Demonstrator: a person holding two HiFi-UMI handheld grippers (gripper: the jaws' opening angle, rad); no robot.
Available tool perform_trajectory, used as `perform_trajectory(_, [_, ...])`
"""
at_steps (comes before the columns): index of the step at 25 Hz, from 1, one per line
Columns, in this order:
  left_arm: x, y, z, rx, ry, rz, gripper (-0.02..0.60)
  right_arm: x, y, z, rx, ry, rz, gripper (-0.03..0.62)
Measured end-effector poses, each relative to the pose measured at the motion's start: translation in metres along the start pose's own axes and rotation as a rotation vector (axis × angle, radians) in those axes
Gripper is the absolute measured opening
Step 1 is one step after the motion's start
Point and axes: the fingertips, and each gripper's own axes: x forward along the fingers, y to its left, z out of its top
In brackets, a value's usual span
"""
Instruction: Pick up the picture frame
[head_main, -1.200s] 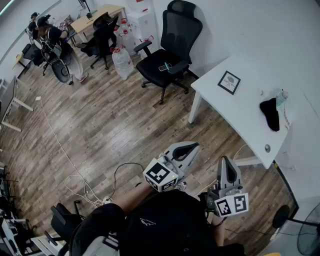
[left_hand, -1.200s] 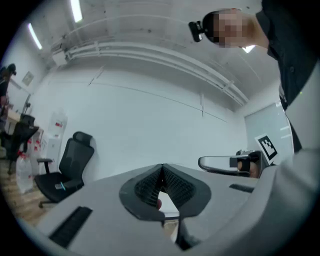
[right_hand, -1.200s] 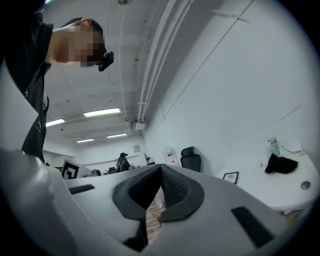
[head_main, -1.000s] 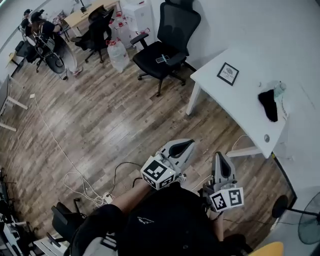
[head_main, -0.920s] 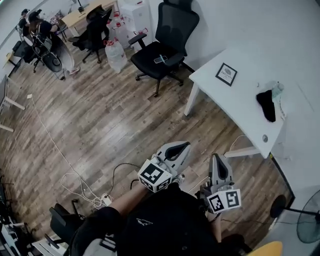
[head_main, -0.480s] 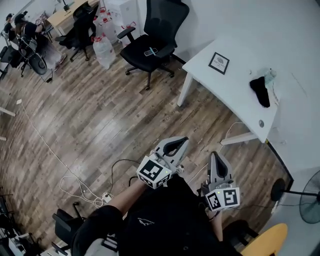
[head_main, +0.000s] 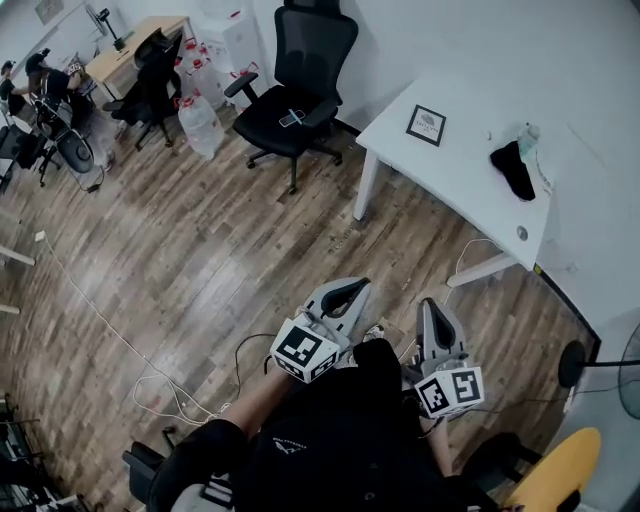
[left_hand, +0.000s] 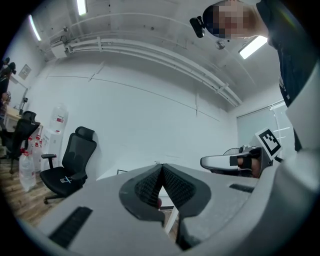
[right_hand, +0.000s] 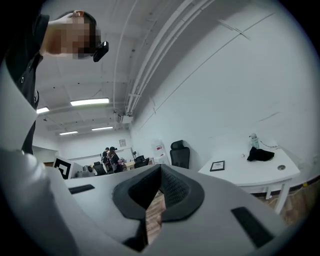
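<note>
Both the left gripper (head_main: 356, 287) and the right gripper (head_main: 433, 305) have jaws pressed together on nothing, well short of the white table (head_main: 455, 185), whose far left corner bears the picture frame (head_main: 426, 125), so none of the pickup is done yet.

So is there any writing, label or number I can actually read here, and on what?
Picture frame on the white table: print inside, too small to read.
Marker cube and its twin: square patterns, no words.
Red label on the water dispenser: too blurred.
Nothing legible anywhere.
</note>
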Motion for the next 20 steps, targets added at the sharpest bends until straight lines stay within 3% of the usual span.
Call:
perform_trajectory(11, [0.065, 0.033, 0.003, 0.011, 0.012, 0.031, 0.006, 0.057, -0.051, 0.012, 0.023, 0.018, 0.049, -0.002])
perform_trajectory(20, [0.141, 0.064, 0.014, 0.02, 0.014, 0.074, 0.006, 0.121, -0.109, 0.034, 0.073, 0.05, 0.162, -0.002])
